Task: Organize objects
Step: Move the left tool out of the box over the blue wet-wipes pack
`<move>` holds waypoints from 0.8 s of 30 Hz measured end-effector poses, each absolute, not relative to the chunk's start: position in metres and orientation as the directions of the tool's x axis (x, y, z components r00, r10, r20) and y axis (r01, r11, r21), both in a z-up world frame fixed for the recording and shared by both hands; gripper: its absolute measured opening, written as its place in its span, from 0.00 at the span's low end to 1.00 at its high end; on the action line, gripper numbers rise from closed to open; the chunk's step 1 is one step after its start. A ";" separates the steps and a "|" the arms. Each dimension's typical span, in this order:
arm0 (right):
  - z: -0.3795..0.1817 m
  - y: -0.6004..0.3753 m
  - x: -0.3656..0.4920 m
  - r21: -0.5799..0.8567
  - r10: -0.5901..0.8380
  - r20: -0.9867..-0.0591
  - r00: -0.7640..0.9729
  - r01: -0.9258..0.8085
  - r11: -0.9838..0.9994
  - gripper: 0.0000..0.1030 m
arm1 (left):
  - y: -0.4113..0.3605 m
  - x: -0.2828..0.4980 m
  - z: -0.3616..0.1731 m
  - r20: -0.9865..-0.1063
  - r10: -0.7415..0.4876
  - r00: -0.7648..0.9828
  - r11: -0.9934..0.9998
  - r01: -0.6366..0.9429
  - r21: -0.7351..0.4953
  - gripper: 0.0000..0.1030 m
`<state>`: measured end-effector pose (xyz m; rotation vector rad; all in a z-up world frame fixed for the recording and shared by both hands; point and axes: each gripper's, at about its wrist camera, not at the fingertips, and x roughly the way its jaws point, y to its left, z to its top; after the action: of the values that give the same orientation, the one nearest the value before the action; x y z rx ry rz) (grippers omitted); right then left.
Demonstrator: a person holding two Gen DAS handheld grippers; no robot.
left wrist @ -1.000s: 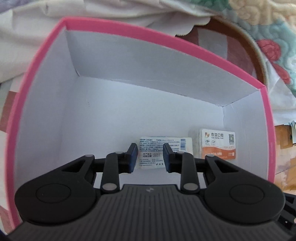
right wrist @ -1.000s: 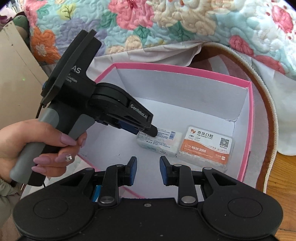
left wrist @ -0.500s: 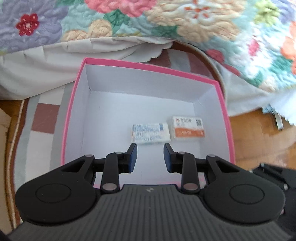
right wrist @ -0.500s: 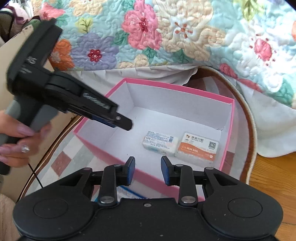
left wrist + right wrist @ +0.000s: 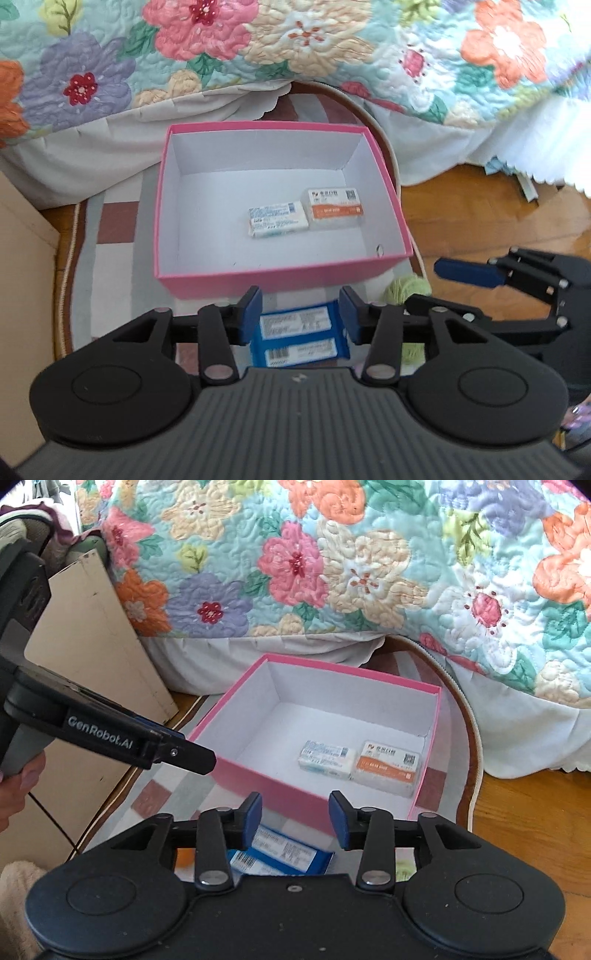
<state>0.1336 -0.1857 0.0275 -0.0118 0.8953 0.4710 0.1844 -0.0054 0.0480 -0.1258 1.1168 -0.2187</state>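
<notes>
A pink box (image 5: pixel 280 282) with a white inside sits on a rug. On its floor a white pack (image 5: pixel 277 218) and an orange-and-white pack (image 5: pixel 334 206) lie side by side. A blue pack (image 5: pixel 299 338) lies on the rug in front of the box. My left gripper (image 5: pixel 301 314) hovers above that pack, its jaws opening with nothing between them. My right gripper (image 5: pixel 295 812) hangs over the box's near wall (image 5: pixel 295 794), jaws opening and empty too. In the right wrist view the white pack (image 5: pixel 325 758), orange pack (image 5: pixel 388 768), blue pack (image 5: pixel 280 853) and left gripper (image 5: pixel 201 758) also show.
A floral quilt (image 5: pixel 295 55) hangs down behind the box. A beige board (image 5: pixel 92 646) stands at the left. A green yarn ball (image 5: pixel 402 290) lies right of the blue pack, near the right gripper (image 5: pixel 454 271). Wooden floor (image 5: pixel 480 221) lies to the right of the rug (image 5: pixel 110 229).
Both grippers have risen and drawn back from the box; the left one came up out of it. Both pairs of jaws have gone from shut to partly open.
</notes>
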 end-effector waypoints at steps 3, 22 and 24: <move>0.035 -0.183 0.118 0.178 0.406 -0.751 0.521 -0.432 0.884 0.55 | -0.008 0.165 0.056 -0.876 -0.209 0.436 0.976 0.146 -0.161 0.46; 0.047 -0.177 0.069 0.235 0.446 -0.757 0.478 -0.437 0.868 0.91 | 0.003 0.105 0.057 -0.893 -0.227 0.388 0.971 0.159 -0.178 0.74; 0.046 -0.179 0.067 0.256 0.457 -0.750 0.477 -0.428 0.867 0.92 | 0.006 0.103 0.054 -0.896 -0.233 0.377 0.971 0.144 -0.192 0.75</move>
<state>0.0672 -0.1787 0.0457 0.0343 0.9270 0.5409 0.1031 0.0061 0.0543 -0.0864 1.1601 -0.2420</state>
